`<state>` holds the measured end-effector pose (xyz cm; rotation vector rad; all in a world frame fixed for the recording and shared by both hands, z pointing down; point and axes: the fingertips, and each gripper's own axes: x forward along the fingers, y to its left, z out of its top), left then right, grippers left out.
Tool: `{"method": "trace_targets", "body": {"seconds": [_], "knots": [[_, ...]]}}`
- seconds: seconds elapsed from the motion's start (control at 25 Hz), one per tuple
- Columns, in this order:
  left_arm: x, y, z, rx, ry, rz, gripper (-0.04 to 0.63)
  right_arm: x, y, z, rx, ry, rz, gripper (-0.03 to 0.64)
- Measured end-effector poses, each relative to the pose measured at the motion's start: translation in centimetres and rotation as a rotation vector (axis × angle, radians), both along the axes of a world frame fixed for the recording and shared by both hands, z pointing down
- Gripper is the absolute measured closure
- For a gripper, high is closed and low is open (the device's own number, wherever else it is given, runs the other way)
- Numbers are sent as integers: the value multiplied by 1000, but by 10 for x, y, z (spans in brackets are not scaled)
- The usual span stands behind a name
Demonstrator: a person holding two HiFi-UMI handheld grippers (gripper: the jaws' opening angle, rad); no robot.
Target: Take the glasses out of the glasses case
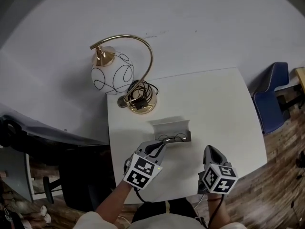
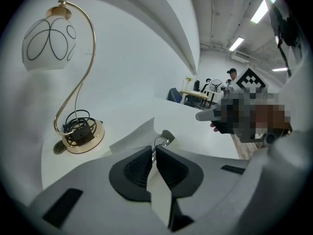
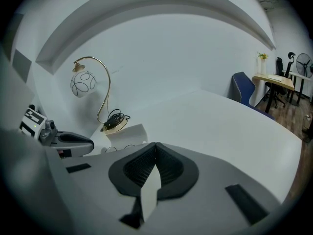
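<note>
Left gripper [image 2: 153, 152] pinching the thin wire-framed glasses [image 1: 172, 138] at the front of the open pale grey glasses case [image 1: 170, 126].
Its jaws are closed on the frame, so lift slowly and clear of the case rim; the right gripper [image 3: 155, 147], jaws together and empty, could steady the case.

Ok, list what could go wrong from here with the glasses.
The left tongs pinch only a thin wire of the glasses, which could slip or bend. The case lies loose, apart from the shut right tongs, and might drag along. The lamp stands close behind the case; a wide swing could hit it.
</note>
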<state>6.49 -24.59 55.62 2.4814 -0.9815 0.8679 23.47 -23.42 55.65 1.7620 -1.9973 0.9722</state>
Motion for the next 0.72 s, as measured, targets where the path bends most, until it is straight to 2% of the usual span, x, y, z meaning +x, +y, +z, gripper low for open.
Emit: {"method": "trace_targets", "body": {"seconds": [0.08,0.12,0.16,0.48,0.6,0.72], "knots": [[1,1,0,-11,0,24,560,1,1,2,-5,0,5,584],[1,2,0,-14,-6,34,522,0,2,3,-7,-1,6,584],[0,2,0,-15,-15,42,514,0,2,4,-10,-2,6,584],[-2,0,1,-21,-69,103,514,-4,5,7,-20,-2,-1,584],[0,0,1,-24,-78,139,485,-3,6,7,-20,0,2,584],[1,-1,3,-24,-106,183,485,-3,7,7,-22,2,2,584]]}}
